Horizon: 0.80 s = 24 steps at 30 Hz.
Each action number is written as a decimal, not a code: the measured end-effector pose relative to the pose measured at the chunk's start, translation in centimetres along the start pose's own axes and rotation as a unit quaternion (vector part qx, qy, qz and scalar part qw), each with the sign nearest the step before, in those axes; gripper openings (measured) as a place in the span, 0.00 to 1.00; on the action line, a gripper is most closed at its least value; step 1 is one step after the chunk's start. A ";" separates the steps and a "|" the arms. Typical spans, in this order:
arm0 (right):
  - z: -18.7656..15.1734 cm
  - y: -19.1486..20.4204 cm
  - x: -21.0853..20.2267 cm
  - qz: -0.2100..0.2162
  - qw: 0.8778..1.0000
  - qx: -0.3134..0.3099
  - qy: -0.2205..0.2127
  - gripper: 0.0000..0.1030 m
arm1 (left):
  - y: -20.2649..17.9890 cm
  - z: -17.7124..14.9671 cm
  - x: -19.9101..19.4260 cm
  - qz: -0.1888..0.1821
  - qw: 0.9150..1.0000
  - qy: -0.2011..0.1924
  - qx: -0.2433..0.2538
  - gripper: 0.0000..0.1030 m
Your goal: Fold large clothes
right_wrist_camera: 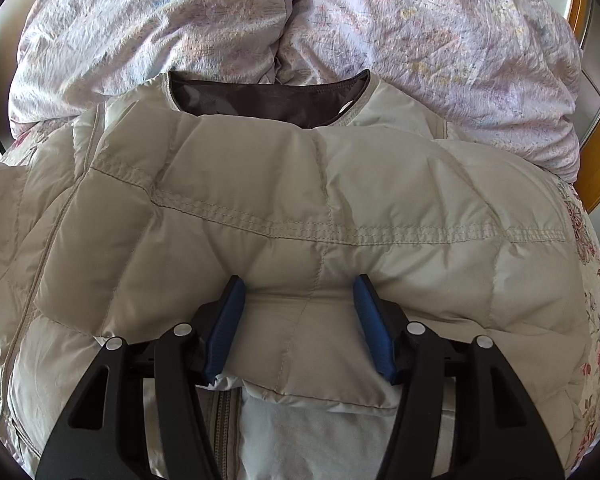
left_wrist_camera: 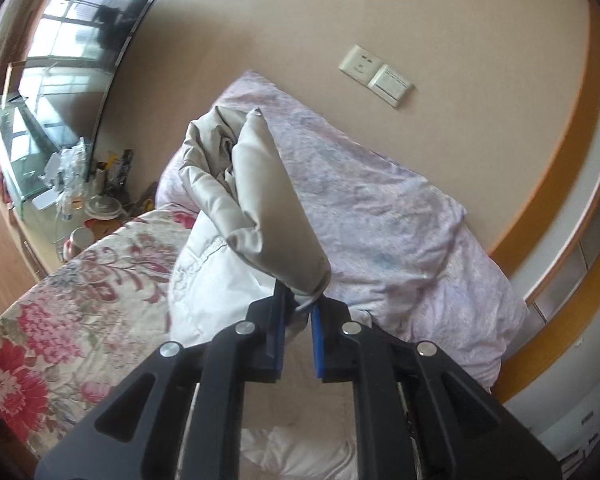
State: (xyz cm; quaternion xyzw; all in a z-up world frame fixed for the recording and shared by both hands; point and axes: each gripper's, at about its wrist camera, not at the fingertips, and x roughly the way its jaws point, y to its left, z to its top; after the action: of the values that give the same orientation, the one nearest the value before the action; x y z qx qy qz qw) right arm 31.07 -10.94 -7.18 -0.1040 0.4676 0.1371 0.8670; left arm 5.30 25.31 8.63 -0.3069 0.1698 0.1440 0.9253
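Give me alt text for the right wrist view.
The right gripper, jaws wide, straddles a folded sleeve of a beige puffer jacket spread on a bed. A rumpled lilac duvet lies beyond the collar.

left hand-held gripper [left_wrist_camera: 300, 308]: jaws nearly closed, pinching fabric | right hand-held gripper [right_wrist_camera: 300, 328]: jaws apart, straddling fabric

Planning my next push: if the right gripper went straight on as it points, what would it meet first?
The right gripper already straddles the padded jacket; it would press straight into that fold, probably before the lilac duvet.
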 end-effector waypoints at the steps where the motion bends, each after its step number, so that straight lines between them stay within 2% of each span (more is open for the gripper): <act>1: 0.0 0.0 0.0 0.001 1.000 0.000 0.001 0.57 | -1.2 -0.4 0.5 -0.009 1.000 0.007 0.011 0.10; 7: 0.1 -0.3 0.1 0.011 1.000 0.004 0.004 0.58 | -9.5 -3.8 3.1 -0.086 0.991 0.046 0.089 0.10; 11: 0.1 -0.6 0.3 0.022 1.000 0.008 0.004 0.58 | -15.0 -7.1 5.1 -0.145 0.977 0.085 0.134 0.10; 14: 0.2 -0.7 0.3 0.030 0.999 0.008 0.007 0.59 | -18.3 -10.1 7.5 -0.174 0.965 0.127 0.152 0.10; 19: 0.3 -2.1 -0.8 0.057 0.998 0.015 0.015 0.63 | -21.4 -14.8 12.0 -0.163 0.953 0.185 0.174 0.10; 22: -0.4 -4.0 -2.5 0.041 0.999 0.030 -0.003 0.63 | -21.6 -16.9 13.8 -0.154 0.949 0.212 0.178 0.10; 24: -0.9 -5.4 -3.6 0.021 0.999 0.038 -0.017 0.63 | -21.5 -17.7 15.3 -0.147 0.946 0.229 0.174 0.15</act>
State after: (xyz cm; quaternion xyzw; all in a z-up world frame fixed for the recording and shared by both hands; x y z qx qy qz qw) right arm 30.35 -16.83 -4.38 -0.0583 0.4599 0.1394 0.8750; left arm 23.02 0.29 0.28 -0.1874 0.3530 -0.0997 0.9112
